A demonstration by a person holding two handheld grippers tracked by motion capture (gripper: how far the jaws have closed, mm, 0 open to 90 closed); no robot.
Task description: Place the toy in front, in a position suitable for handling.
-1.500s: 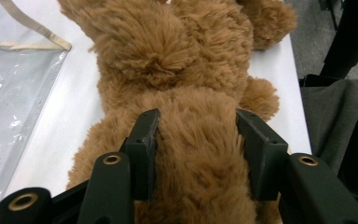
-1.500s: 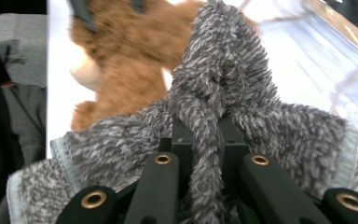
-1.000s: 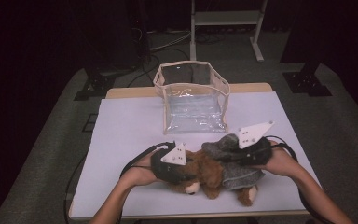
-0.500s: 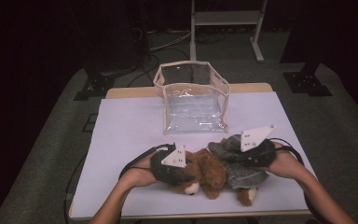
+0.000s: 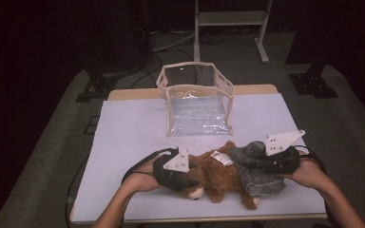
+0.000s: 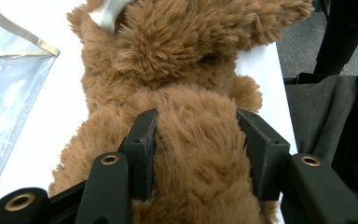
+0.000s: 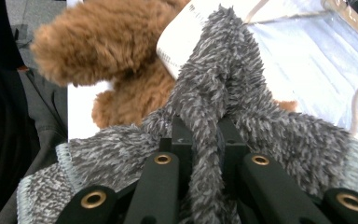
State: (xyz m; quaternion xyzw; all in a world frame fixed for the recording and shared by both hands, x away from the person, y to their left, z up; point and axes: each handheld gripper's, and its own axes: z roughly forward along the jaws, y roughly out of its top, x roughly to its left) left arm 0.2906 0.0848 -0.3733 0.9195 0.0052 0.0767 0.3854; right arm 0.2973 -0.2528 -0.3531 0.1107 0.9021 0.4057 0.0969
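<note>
Left gripper [image 5: 186, 176] is clamped on the brown teddy bear [image 5: 218, 178]: in the left gripper view my two fingers [image 6: 142, 144] press into the fur on either side of a rounded part of the bear, no gap. They've just closed in a bit further on it.

Right gripper [image 5: 266, 164] is pinched tight on the grey knit garment [image 5: 254, 173]. In the right gripper view a fold of that garment [image 7: 214, 116] runs up between the nearly closed fingers [image 7: 179, 140]; the cloth is caught between them.

The bear lies at the near edge of the white surface [image 5: 133, 128], roughly centre to right, with its body running left to right. The left gripper is at its left end, the right gripper at its right end. The grey garment sits over the right part of the bear, bunched up. One brown limb sticks out below the cloth on the near side. A white tag [image 5: 220, 157] shows on the bear's far side, just left of the garment.

A clear plastic bag [image 5: 196, 99] with beige trim stands upright at the far middle of the surface. It is open at the top and apart from the bear.

My hands hold both grippers from the near side, left hand [image 5: 140, 176], right hand [image 5: 309, 173].
</note>
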